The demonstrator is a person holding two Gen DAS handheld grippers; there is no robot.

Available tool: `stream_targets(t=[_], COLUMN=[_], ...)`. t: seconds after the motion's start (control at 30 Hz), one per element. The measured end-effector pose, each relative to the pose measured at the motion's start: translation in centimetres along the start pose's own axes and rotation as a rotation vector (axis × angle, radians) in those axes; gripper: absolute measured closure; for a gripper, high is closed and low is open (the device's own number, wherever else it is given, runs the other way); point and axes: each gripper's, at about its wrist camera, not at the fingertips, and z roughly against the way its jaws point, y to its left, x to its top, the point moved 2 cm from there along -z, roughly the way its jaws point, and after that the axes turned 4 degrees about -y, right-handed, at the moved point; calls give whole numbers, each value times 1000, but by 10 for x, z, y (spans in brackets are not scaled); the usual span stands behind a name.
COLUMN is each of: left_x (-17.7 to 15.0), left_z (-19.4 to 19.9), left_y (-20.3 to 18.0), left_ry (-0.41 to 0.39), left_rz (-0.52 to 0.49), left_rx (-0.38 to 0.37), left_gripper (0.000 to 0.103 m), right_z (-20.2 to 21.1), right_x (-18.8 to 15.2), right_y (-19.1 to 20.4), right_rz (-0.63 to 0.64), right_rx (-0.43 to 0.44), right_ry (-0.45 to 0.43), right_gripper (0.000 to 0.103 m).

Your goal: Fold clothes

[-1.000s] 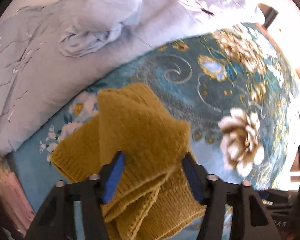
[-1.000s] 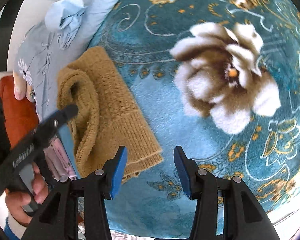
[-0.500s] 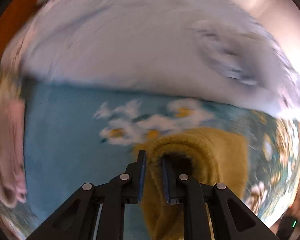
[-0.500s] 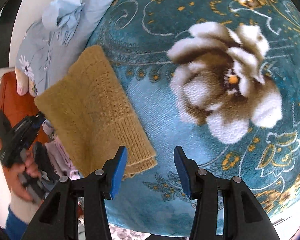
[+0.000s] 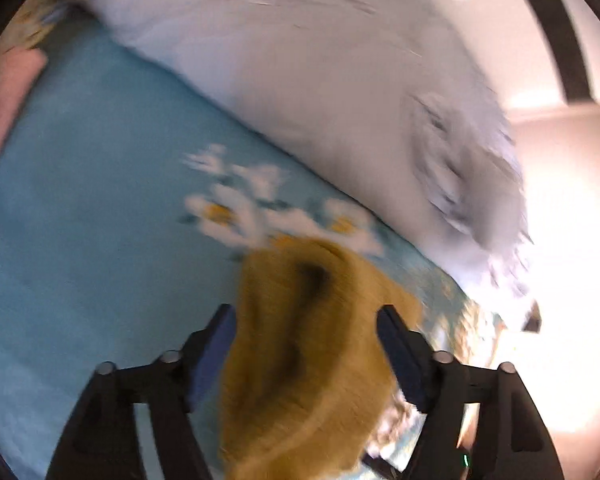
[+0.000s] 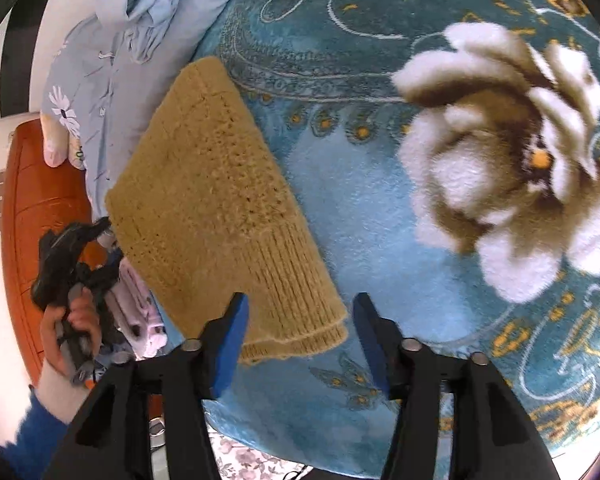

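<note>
A mustard-yellow knitted garment (image 6: 228, 208) lies folded flat on the teal flowered blanket (image 6: 380, 240). In the blurred left wrist view the same garment (image 5: 308, 344) lies between the spread jaws of my left gripper (image 5: 306, 320), which is open and grips nothing. My right gripper (image 6: 300, 316) is open and empty, its jaws over the garment's ribbed hem at the near edge. The left gripper (image 6: 76, 248) also shows in the right wrist view, held in a hand at the garment's left edge.
A pale blue flowered shirt (image 6: 112, 60) lies crumpled along the blanket's far left side. A folded pink garment (image 6: 140, 304) lies by the left hand. An orange-brown leather surface (image 6: 28, 200) borders the blanket on the left.
My left gripper shut on the garment's edge, carried it over into a fold, then opened and let go. The garment now lies flat. My right gripper stayed open.
</note>
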Motion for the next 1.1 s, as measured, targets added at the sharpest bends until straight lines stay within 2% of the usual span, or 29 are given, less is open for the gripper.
stream_targets(t=[0.07,0.17,0.23,0.33,0.4,0.47,0.63,0.67,0.7,0.8,0.93,1.1], left_x=[-8,-10,-8,-8,-10,-14,-23,-25,-27,-34,-45,-47], left_z=[-13,-47,-66,-80,-81,-78,-71,-69,-66,-58,-48,-53], left_y=[-16,-15,7,40,50,52,53,53,50,43,30,0], left_ry=[46,91,119,164,171,164,152,149,147,143,145,168], left_rz=[-119,-245,-166,-3,55,65,87,93,91,86,59,-38], left_rx=[54,231,271,224,179,161,154,151,145,124,89,60], left_gripper=[22,22,22,21,21,20,20,20,21,21,21,21], right_z=[-12,-31,-41,-53,-61,-68,-69,-70,-70,-61,-42,-4], right_x=[7,15,16,18,17,17,20,20,20,27,64,175], right_y=[0,2,4,13,15,15,15,17,20,28,39,54], right_rz=[-7,7,26,61,83,94,31,27,22,8,114,366], right_rx=[17,32,38,90,119,137,163,148,142,156,142,-23], right_ry=[14,47,70,121,160,190,194,193,194,221,268,291], right_gripper=[40,40,40,40,40,40,40,49,64,74,75,75])
